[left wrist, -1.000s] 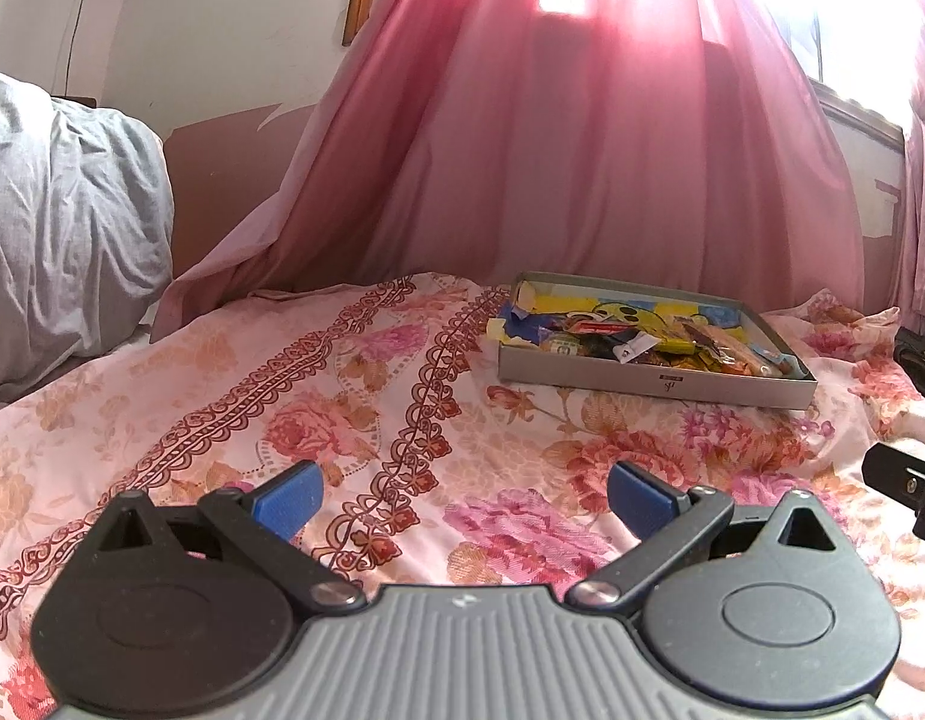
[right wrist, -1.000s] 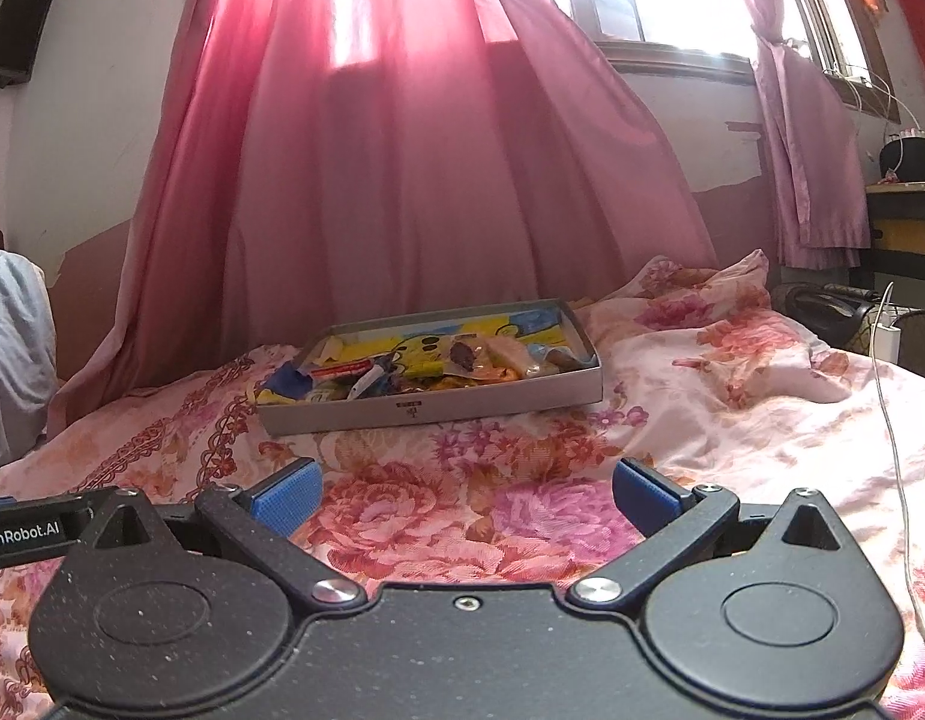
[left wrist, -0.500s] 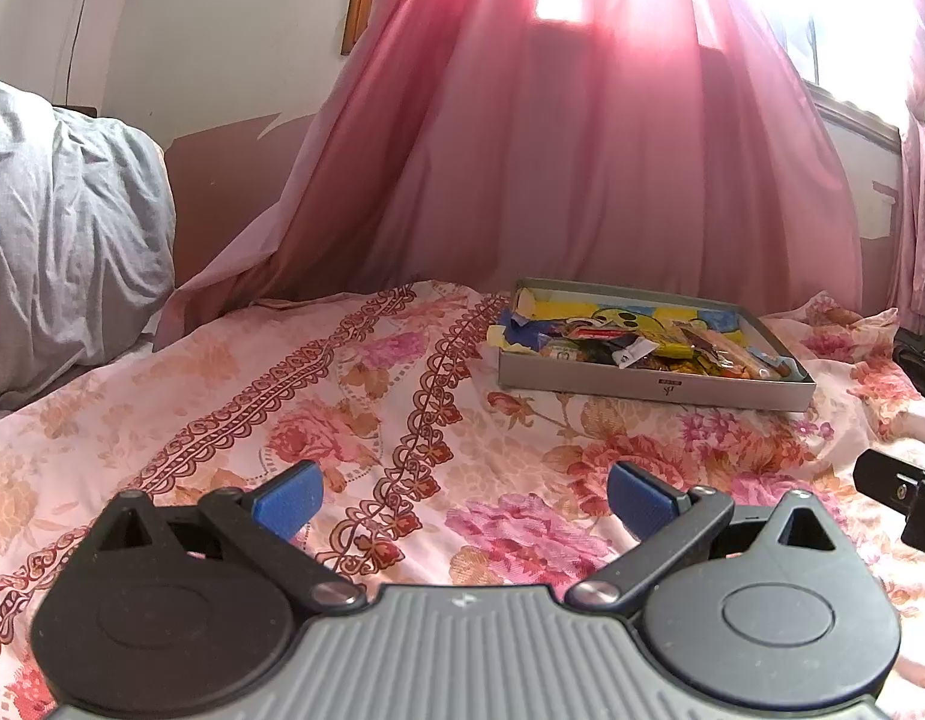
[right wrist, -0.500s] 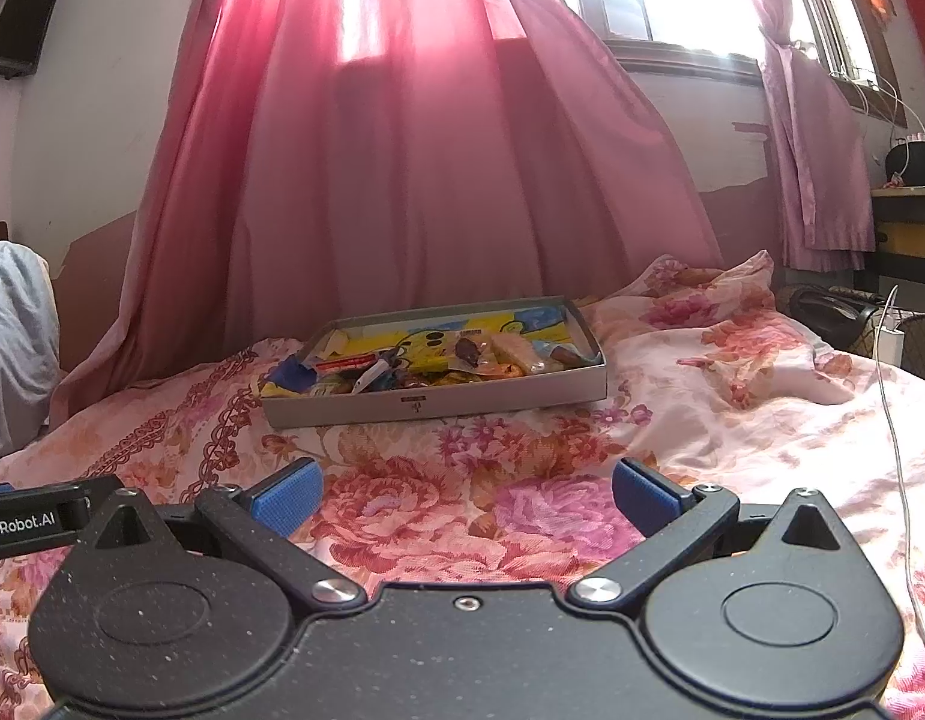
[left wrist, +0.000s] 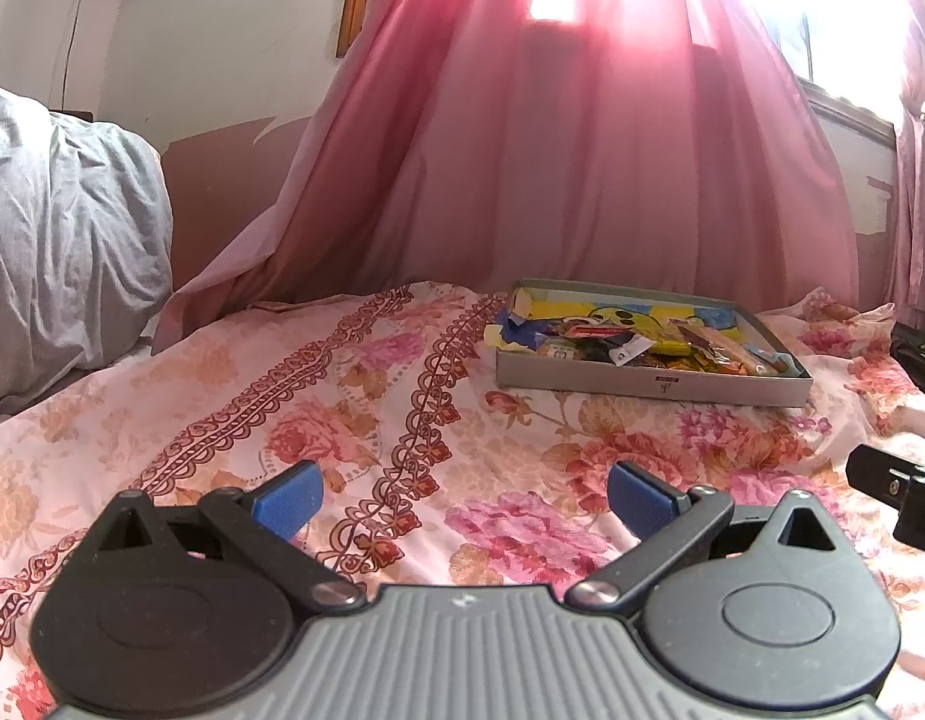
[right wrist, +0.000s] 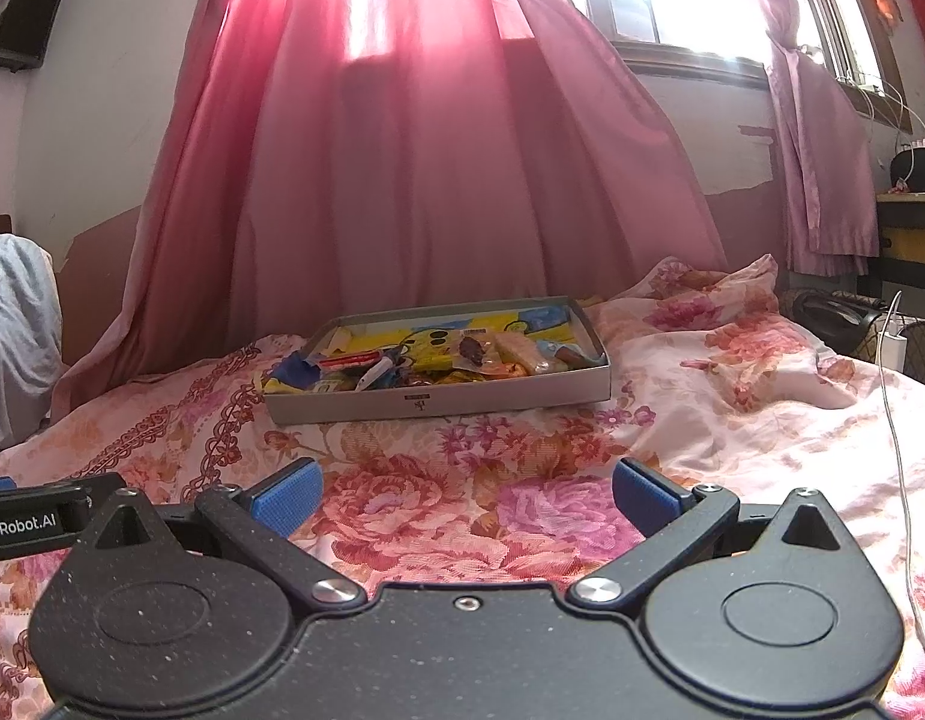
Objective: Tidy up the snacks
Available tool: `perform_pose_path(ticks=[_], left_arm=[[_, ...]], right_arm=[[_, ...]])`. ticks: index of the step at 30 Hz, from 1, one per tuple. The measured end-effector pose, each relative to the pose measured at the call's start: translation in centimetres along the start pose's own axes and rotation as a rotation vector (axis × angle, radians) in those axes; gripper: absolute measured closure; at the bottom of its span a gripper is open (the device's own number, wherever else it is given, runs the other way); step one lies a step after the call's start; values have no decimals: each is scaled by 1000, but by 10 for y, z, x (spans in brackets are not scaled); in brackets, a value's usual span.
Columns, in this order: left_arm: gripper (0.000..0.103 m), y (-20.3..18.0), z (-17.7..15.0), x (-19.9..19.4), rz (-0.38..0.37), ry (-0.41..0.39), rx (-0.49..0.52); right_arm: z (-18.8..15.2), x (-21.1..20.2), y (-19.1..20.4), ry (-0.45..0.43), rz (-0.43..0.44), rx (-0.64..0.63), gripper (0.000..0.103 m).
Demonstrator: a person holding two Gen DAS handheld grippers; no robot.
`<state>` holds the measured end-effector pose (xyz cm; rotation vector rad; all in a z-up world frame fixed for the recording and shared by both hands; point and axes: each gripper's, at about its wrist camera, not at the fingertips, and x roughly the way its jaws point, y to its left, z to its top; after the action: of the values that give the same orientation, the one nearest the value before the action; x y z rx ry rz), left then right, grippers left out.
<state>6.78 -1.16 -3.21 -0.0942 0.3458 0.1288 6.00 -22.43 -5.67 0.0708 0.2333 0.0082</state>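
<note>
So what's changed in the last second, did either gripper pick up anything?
No. Both grippers tilted up a little, so the box of snacks sits slightly lower in both views. The left gripper and right gripper stayed open and empty; the box stayed put on the bed.

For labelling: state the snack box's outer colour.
Grey box, with a small dark mark on its front wall; clearest in the right wrist view.
</note>
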Motion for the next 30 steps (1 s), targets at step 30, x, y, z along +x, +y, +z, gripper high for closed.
perform_pose_path(ticks=[30], left_arm=[[0,2,1,4,37,50,-1]], right_arm=[[0,-1,1,7,-1,-4,1]])
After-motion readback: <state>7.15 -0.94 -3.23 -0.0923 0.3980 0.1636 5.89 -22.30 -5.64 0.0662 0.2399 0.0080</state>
